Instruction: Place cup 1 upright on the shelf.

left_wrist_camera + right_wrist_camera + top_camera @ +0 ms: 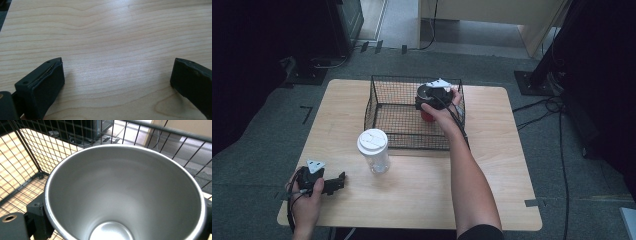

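My right gripper [427,107] reaches down inside the black wire basket [374,102] near its far right corner. It is shut on a cup [427,116] that is red outside. In the right gripper view the cup's steel inside [125,195] sits between the jaws of that gripper [123,220], with the basket's mesh [25,157] behind it. My left gripper [340,181] lies at the table's near left corner in a hand. Its fingers [45,85] stand wide apart and open over bare wood, with nothing between them.
A clear jar with a white lid [373,149] stands upright just in front of the basket's near left corner. The wooden table [422,200] has bare room at its front and right. Cables and dark stands line the floor beyond.
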Tool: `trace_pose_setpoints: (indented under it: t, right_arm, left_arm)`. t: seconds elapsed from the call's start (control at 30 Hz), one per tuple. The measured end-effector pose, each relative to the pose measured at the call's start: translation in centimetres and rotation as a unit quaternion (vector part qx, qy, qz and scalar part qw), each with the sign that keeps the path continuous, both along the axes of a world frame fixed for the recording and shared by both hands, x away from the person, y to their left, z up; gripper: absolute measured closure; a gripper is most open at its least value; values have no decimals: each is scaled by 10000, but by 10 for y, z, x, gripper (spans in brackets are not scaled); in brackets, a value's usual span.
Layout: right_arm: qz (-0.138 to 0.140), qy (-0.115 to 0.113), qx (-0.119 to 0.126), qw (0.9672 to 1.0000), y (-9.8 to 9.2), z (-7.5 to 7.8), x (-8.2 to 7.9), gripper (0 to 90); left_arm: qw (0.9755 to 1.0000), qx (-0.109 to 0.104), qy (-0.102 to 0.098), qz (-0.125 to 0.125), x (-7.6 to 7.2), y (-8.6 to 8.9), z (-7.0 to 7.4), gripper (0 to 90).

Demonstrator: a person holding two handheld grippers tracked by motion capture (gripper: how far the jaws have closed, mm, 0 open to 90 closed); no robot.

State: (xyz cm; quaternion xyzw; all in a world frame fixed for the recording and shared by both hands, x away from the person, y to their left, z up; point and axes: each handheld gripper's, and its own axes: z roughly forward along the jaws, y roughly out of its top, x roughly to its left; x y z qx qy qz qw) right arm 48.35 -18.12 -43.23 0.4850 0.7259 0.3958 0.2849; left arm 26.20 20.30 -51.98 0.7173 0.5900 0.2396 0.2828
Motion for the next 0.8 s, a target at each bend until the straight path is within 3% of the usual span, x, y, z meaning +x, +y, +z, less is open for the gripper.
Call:
trace_pose_setpoints:
  t: [0.17,0.53,0.67,0.8]
  right_arm:
    - [-32,93,163,9998,-2,-6,5,74]
    - [-95,331,161,9993,-8,-5,4,69]
    - [-112,456,183,9987,-9,-4,3,4]
    - [-128,479,275,9984,-8,-1,2,0]
  left_arm:
    - [10000,-4,-8,5,0,0,0,1]
    - [10000,-3,-6,5,0,0,0,1]
    - [10000,-5,-6,7,0,0,0,0]
    - [10000,3,1,-2,0,0,0,0]
